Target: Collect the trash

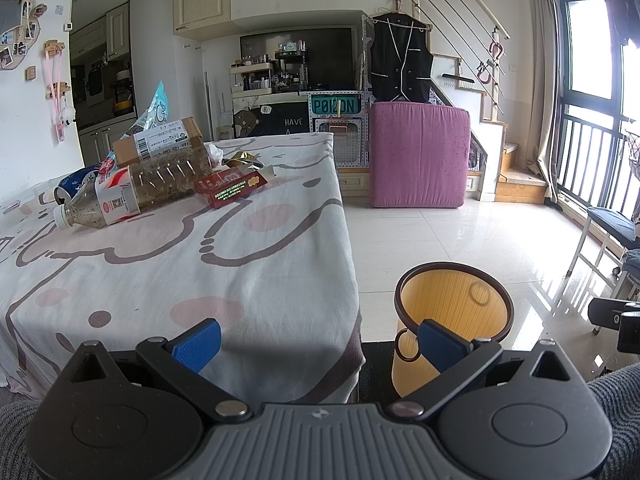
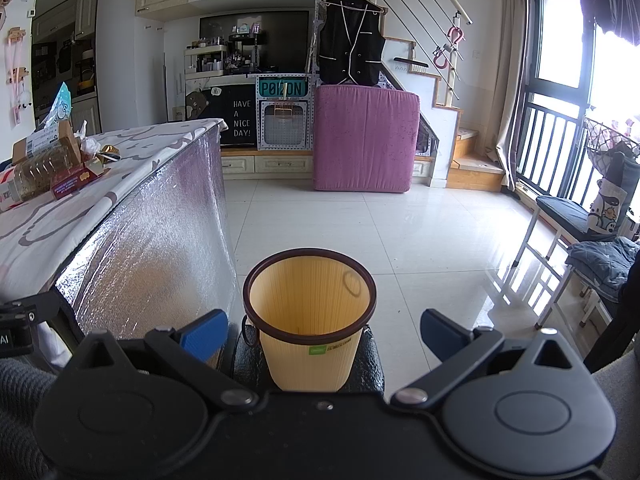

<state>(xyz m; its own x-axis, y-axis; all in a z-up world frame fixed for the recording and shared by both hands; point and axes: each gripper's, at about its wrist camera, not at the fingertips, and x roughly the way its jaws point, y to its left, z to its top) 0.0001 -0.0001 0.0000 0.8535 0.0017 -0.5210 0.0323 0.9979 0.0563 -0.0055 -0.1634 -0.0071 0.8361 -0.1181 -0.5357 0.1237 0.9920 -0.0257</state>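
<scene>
A heap of trash lies at the far left of the table: a plastic bottle (image 1: pixel 132 192), a cardboard box (image 1: pixel 160 142), a red carton (image 1: pixel 230 188), a blue can (image 1: pixel 74 184) and a snack bag (image 1: pixel 156 108). The bottle (image 2: pixel 36 176) and red carton (image 2: pixel 74 182) also show in the right wrist view. An empty yellow waste bin (image 1: pixel 452 320) with a dark rim stands on the floor by the table corner. My left gripper (image 1: pixel 318 340) is open, over the table's near edge. My right gripper (image 2: pixel 324 330) is open, straddling the bin (image 2: pixel 310 320) from above.
The table (image 1: pixel 224 264) has a white cartoon-print cloth and a silver foil side (image 2: pixel 160 248). A purple cushion block (image 2: pixel 366 140) stands on the tiled floor ahead. A bench with clothes (image 2: pixel 592 240) sits at the right by the window.
</scene>
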